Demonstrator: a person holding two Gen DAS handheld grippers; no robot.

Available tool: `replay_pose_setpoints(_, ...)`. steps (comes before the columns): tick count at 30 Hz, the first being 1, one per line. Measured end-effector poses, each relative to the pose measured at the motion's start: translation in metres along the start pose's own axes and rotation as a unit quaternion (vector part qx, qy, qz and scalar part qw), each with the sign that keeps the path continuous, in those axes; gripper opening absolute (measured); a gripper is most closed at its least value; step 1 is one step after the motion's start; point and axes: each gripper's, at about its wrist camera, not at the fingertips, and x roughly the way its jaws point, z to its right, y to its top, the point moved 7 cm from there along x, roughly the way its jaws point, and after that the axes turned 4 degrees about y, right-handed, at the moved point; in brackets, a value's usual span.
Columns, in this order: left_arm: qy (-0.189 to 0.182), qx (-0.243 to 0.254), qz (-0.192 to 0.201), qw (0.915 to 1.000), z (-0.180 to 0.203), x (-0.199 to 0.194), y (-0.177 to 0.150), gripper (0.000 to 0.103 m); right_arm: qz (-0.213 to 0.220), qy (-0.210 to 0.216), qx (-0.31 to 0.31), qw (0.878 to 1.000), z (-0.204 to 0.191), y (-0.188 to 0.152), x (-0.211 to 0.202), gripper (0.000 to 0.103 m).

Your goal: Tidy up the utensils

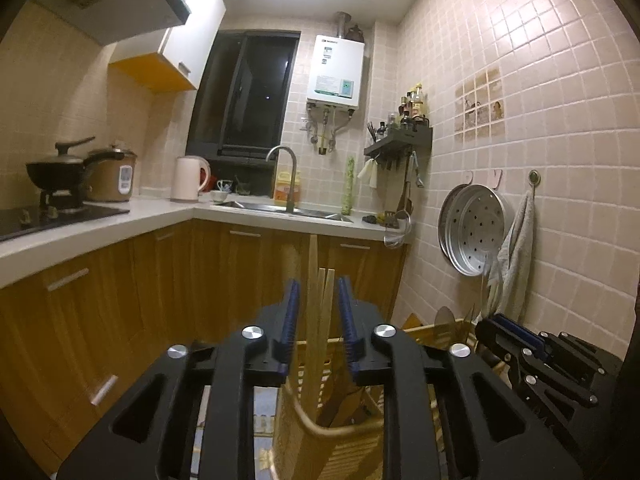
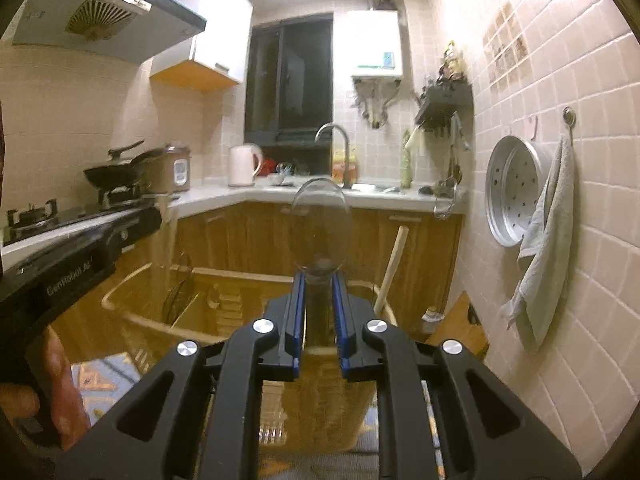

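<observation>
Left tool [image 1: 319, 286] upright, loosely flanking perhaps three wooden chopsticks [image 1: 320, 300]; right tool [image 2: 319, 280] upright, clenching one clear spoon [image 2: 321, 224].

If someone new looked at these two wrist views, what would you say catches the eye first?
Probably the right gripper in the foreground of its view, shut on a large clear ladle whose bowl stands upright above the fingers. Next, the left gripper, with wooden chopsticks standing between its fingers over a woven basket. Behind both, the round perforated steamer tray hangs on the tiled right wall beside a towel.
</observation>
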Motion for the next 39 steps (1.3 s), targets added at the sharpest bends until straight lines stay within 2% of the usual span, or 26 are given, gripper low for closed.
replay_pose_setpoints(2,-0.002,0.001,-0.003,1.0000,-0.001,-0.006,0.000,0.023,-0.019,0.009,0.006,1.000,0.002,-0.006,-0.004,0.033)
replay_pose_setpoints(3,-0.001,-0.002,-0.005,1.0000,-0.004,-0.010,0.001,0.026,-0.023,0.007,0.011,1.000,0.005,-0.008,-0.008,0.047)
replay_pose_setpoints(4,0.000,-0.004,-0.006,1.0000,-0.006,-0.014,0.001,0.027,-0.019,0.001,0.020,1.000,0.009,-0.010,-0.016,0.054)
replay_pose_setpoints(5,-0.001,-0.007,-0.009,0.9999,-0.008,-0.018,0.002,0.028,-0.018,-0.002,0.028,0.999,0.013,-0.011,-0.023,0.055)
replay_pose_setpoints(7,0.000,-0.013,-0.010,0.9999,-0.015,-0.027,0.005,0.037,-0.025,0.000,0.040,0.999,0.018,-0.011,-0.034,0.055)
replay_pose_setpoints(8,0.002,-0.017,-0.011,0.9998,-0.019,-0.031,0.006,0.046,-0.029,-0.002,0.044,0.999,0.020,-0.012,-0.039,0.055)
replay_pose_setpoints(11,0.003,-0.036,-0.022,0.9991,-0.032,-0.048,0.008,0.052,-0.035,-0.006,0.052,0.998,0.024,-0.010,-0.054,0.056)
replay_pose_setpoints(13,0.000,-0.052,-0.035,0.9980,-0.039,-0.059,0.009,0.059,-0.039,-0.007,0.059,0.997,0.026,-0.008,-0.064,0.065)
replay_pose_setpoints(15,0.002,-0.056,-0.041,0.9976,-0.044,-0.069,0.009,0.073,-0.044,-0.005,0.065,0.997,0.027,-0.008,-0.072,0.071)
replay_pose_setpoints(17,0.004,-0.050,-0.045,0.9977,-0.045,-0.082,0.008,0.081,-0.046,-0.007,0.065,0.997,0.025,-0.009,-0.081,0.072)
replay_pose_setpoints(20,0.004,-0.039,-0.060,0.9974,-0.040,-0.098,0.000,0.085,-0.057,-0.012,0.064,0.996,0.020,-0.017,-0.096,0.077)
replay_pose_setpoints(23,0.003,-0.052,-0.078,0.9956,-0.032,-0.116,-0.020,0.086,-0.060,-0.017,0.074,0.995,0.016,-0.031,-0.112,0.087)
replay_pose_setpoints(27,0.039,-0.024,-0.063,0.9970,-0.018,-0.139,-0.044,0.089,-0.043,-0.031,0.093,0.994,0.015,-0.042,-0.130,0.095)
replay_pose_setpoints(31,0.072,0.006,-0.044,0.9964,-0.007,-0.149,-0.056,0.094,-0.014,-0.038,0.092,0.995,0.015,-0.051,-0.133,0.095)
replay_pose_setpoints(34,0.099,0.018,-0.038,0.9942,-0.004,-0.150,-0.070,0.094,-0.012,-0.066,0.072,0.995,0.016,-0.061,-0.128,0.095)
replay_pose_setpoints(37,0.101,0.010,-0.043,0.9939,-0.005,-0.147,-0.074,0.094,-0.003,-0.065,0.061,0.996,0.012,-0.064,-0.130,0.095)
replay_pose_setpoints(39,0.110,0.016,-0.033,0.9932,-0.005,-0.147,-0.074,0.094,0.002,-0.075,0.039,0.996,0.009,-0.065,-0.131,0.095)
